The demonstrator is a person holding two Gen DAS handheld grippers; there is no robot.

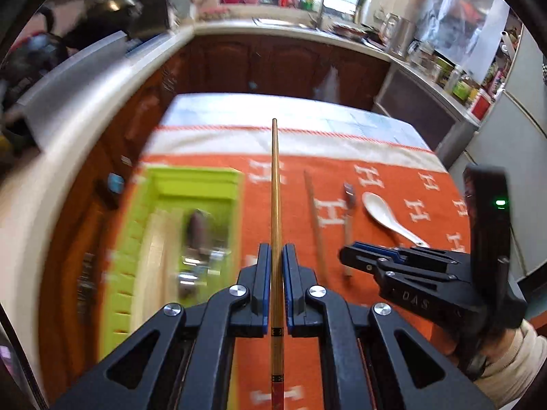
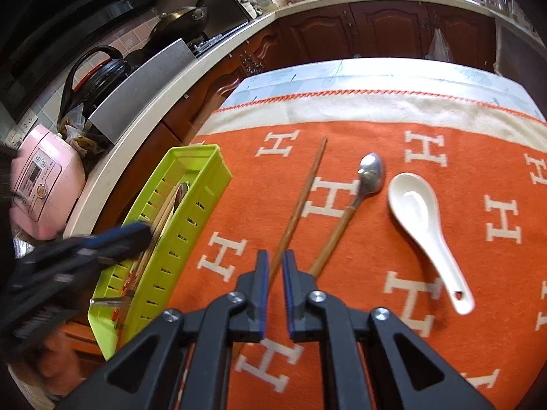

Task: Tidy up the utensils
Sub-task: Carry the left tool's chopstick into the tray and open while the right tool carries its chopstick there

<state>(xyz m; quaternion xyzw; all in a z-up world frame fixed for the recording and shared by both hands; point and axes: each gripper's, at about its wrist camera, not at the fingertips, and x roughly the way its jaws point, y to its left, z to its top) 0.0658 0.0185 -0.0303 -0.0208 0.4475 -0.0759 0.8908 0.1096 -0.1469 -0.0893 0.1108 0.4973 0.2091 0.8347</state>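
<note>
My left gripper (image 1: pixel 275 253) is shut on a wooden chopstick (image 1: pixel 275 184), held above the orange cloth just right of the green utensil tray (image 1: pixel 191 184). The tray (image 2: pixel 205 160) holds chopsticks and metal utensils. A second chopstick (image 2: pixel 301 198), a metal spoon with a wooden handle (image 2: pixel 367 174) and a white ceramic spoon (image 2: pixel 420 218) lie on the cloth. My right gripper (image 2: pixel 275 263) hovers over the lying chopstick's near end with its jaws narrowly apart and nothing clamped. It also shows in the left wrist view (image 1: pixel 376 256). The left gripper (image 2: pixel 112 239) is blurred beside the tray.
The table wears an orange cloth with white H marks (image 2: pixel 444 307). A pale counter (image 2: pixel 154 102) runs along the left with a pink cooker (image 2: pixel 44 177) and pans. Wooden cabinets (image 2: pixel 376 30) stand behind the table. A fridge (image 1: pixel 506 171) is at the right.
</note>
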